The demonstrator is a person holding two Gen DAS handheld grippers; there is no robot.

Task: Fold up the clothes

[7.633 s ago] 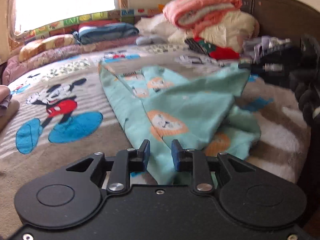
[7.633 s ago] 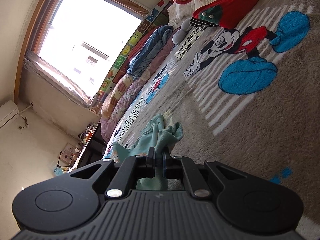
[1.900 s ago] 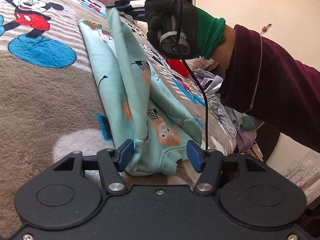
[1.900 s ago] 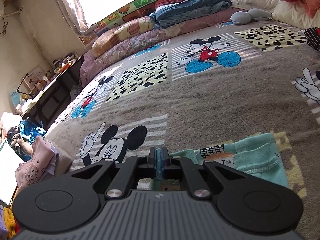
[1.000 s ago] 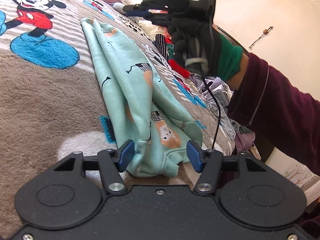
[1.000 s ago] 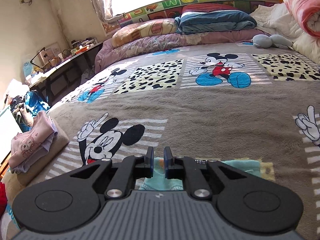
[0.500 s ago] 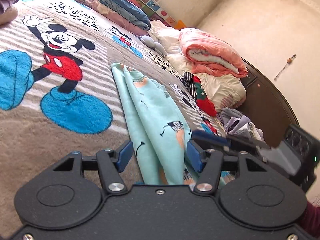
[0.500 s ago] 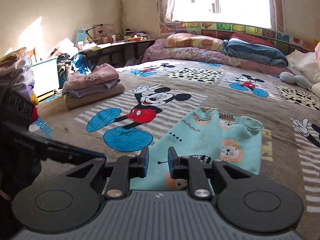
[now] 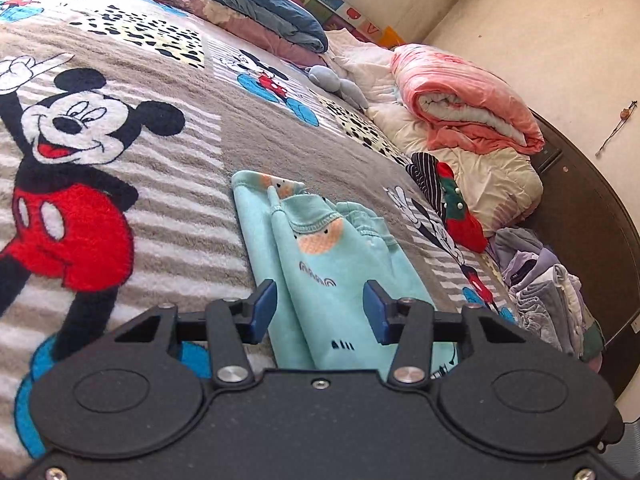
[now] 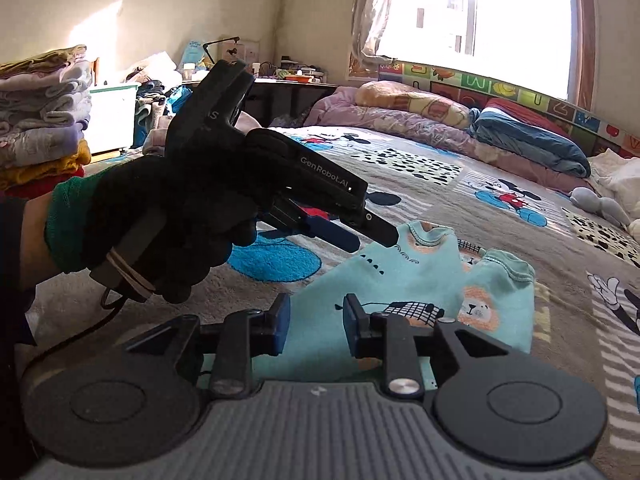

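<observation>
A lived-in home bedroom: a wide bed under a plush grey-brown Mickey Mouse blanket (image 9: 248,136), rolled pink-and-white quilt (image 9: 464,100) against a dark wooden headboard (image 9: 592,216), bright curtained window (image 10: 476,20), cluttered dark desk (image 10: 288,88), stacked folded clothes (image 10: 44,96) beside it.

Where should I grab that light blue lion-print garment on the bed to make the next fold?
Probably the near folded end of the garment, coming in low from the bed's near side. It lies flat as a long strip running away, so that end sits right ahead of the left claw, whose jaws are closing with nothing pinched.
</observation>
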